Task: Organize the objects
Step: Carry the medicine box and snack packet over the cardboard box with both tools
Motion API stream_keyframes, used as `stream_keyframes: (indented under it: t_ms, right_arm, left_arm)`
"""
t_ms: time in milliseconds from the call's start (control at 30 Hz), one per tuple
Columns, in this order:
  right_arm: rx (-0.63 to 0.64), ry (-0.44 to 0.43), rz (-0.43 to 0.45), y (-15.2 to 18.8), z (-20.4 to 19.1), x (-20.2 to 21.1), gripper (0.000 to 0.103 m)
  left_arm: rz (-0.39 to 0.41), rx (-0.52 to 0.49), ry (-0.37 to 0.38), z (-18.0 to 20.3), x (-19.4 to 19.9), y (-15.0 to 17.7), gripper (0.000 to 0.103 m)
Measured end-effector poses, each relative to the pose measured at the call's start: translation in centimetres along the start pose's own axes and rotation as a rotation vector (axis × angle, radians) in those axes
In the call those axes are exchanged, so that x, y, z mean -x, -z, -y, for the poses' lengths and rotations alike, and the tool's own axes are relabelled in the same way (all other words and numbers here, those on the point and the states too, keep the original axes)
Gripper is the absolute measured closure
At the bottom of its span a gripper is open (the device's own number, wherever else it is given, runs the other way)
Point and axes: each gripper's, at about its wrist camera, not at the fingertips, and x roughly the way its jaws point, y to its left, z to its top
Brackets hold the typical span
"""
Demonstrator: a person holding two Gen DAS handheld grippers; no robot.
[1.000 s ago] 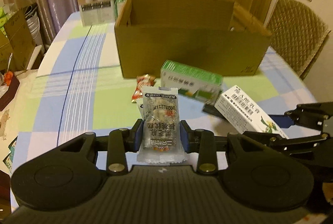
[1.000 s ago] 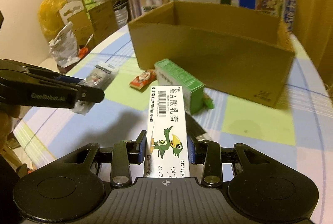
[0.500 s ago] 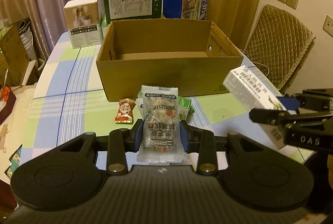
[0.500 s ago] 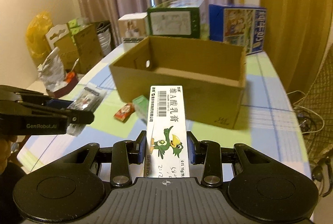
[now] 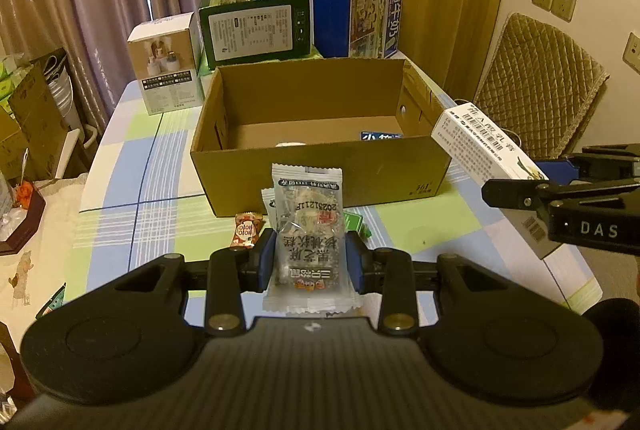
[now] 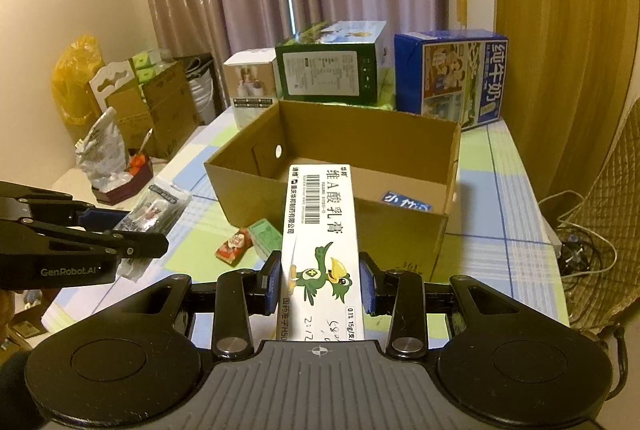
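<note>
so both tongs are loaded. the left tongs (image 5: 310, 260) are closed on a clear snack packet (image 5: 308, 230), gripped by its lower half with the top edge standing up in front of the cardboard box (image 5: 320, 170). the right tongs (image 6: 320, 288) are clamped on a long white ointment carton (image 6: 320, 230) (green bird printed on it, barcode at the far end), which points forward toward the box's near wall.

the open cardboard box sits on the checked desk (image 5: 132, 182) and already holds a small blue packet (image 6: 406, 205) on its floor by the right wall; something white shows low inside it in the left view, too little to name.

on the desk just in front of the box lie a red candy wrapper (image 5: 246, 230) and a small green box (image 6: 266, 236), side by side. behind the cardboard box stand a white box (image 5: 168, 70), a dark green carton (image 5: 256, 26) and a blue milk carton (image 5: 360, 16). a quilted chair (image 5: 536, 86) stands off the desk's right side.

from the right view the left tongs hang over the desk's left edge, well apart from the box.
</note>
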Motion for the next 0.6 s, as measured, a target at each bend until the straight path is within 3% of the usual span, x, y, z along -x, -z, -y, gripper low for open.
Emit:
stream_keyframes:
  t_ms: [200, 600]
  right_arm:
    - [-0.012, 0.018, 0.011, -1.7, 1.0, 0.3, 0.068]
    - [-0.031, 0.043, 0.038, -7.4, 3.4, -2.3, 0.067]
  left_arm:
    - [0.006, -0.009, 0.01, -0.5, 0.0, -1.7, 0.072]
    - [0.026, -0.03, 0.008, -2.5, -3.0, -8.2, 0.072]
